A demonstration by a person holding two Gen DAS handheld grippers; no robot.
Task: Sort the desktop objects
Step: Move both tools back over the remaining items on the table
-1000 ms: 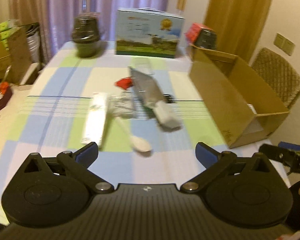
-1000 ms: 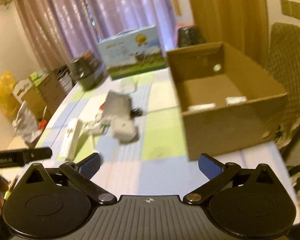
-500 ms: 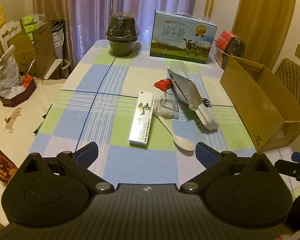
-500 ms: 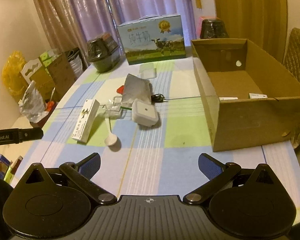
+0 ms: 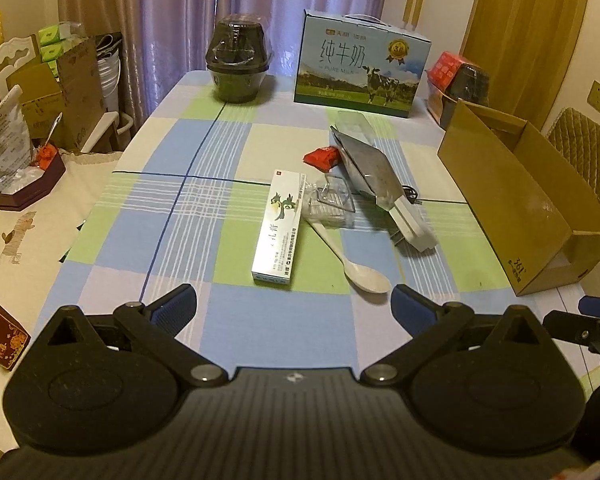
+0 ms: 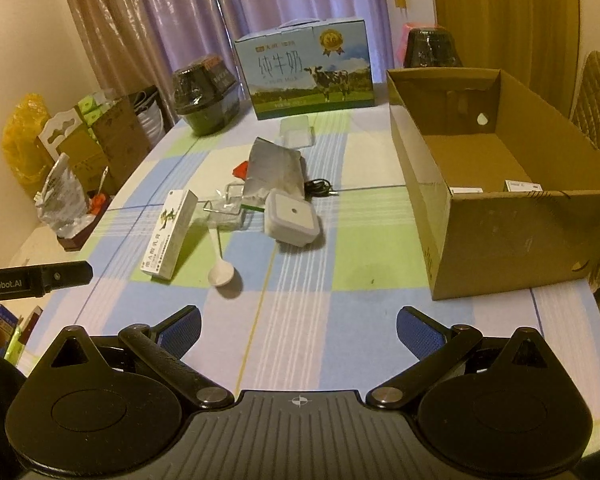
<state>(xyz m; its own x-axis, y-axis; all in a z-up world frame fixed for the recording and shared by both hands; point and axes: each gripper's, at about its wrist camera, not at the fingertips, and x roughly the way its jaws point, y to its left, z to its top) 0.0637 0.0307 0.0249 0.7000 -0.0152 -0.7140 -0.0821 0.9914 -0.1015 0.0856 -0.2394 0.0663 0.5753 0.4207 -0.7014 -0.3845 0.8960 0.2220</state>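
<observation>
Steadied since a second ago, with the blur gone from both views and both aimed squarely down the checked tablecloth [image 5: 172, 232]. Left gripper [image 5: 294, 304] with jaws spread wide and nothing between them; right gripper [image 6: 300, 326] likewise wide apart and empty. Neither touching anything, both low over the near end of the cloth.

Just ahead of the left gripper: long white carton [image 5: 278, 228], lying flat, pointing lengthwise away. Beside it to the right: white spoon [image 5: 348, 256], bowl end nearest. Further ahead: clear plastic tray [image 5: 332, 200], silver pouch [image 5: 364, 164], red packet [image 5: 322, 158] and white square device [image 5: 414, 228], crowded together, some of them touching. Ahead and to the right of the right gripper: open cardboard box [image 6: 500, 240], holding only a couple of small white items on its floor. Probably the place for sorted things.

Judged as the very start of a pick, with nothing yet chosen. Best to take the nearest loose piece first rather than reach into the heap. For the carton: come down across its narrow width, near the middle, jaws square to the long sides, to stop it swinging when lifted. For the spoon: close on the handle, not the shallow bowl. Expect thin smooth plastic to slip, so go in low against the cloth. Keep the other gripper out of the path to the box, and lift over its near wall before letting go.
</observation>
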